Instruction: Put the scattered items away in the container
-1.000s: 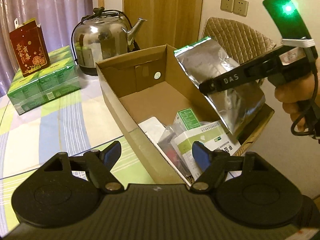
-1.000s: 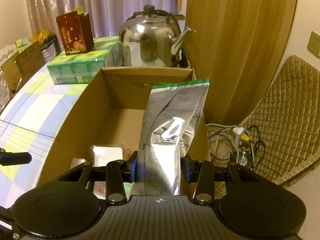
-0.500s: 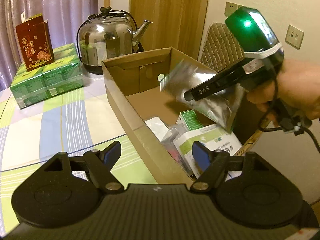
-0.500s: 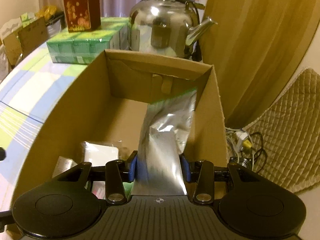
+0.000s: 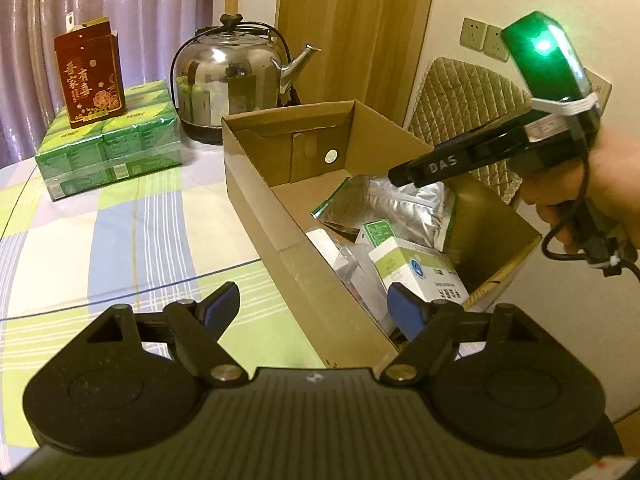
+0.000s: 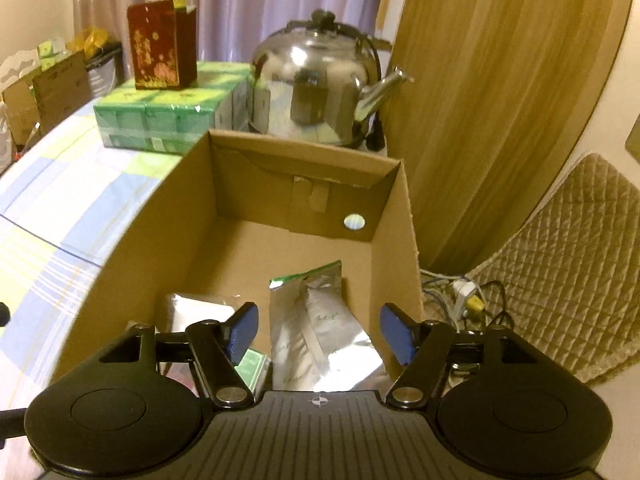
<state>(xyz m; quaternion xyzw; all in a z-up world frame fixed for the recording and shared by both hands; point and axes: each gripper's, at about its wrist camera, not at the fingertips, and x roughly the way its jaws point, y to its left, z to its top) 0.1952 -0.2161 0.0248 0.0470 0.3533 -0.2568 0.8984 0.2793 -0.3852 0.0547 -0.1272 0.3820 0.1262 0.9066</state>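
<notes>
Over the cardboard box (image 6: 192, 216) your right gripper (image 6: 316, 334) hangs with its jaws spread wide and nothing between them; the silver foil pouch (image 6: 316, 332) lies flat on the box floor just below, its green-edged end pointing toward the far wall. From your left wrist view you see that same pouch (image 5: 404, 208) resting inside the box beside the right wall, partly under the tip of your right gripper (image 5: 416, 168), which your hand (image 5: 592, 192) grips from the right. Nearer you in the box sit a white and green carton (image 5: 416, 270), a smaller green-topped box (image 5: 378, 230) and a clear packet (image 5: 356, 272), crowded together and touching. Your left gripper (image 5: 316, 308) hovers low at the box's near corner, jaws wide open and empty, one fingertip over the checked surface (image 5: 120, 224) and the other over the box contents. Behind the box stand a steel kettle (image 5: 232, 76) and a green wrapped pack (image 5: 108, 144) with a red carton (image 5: 90, 74) on top.
</notes>
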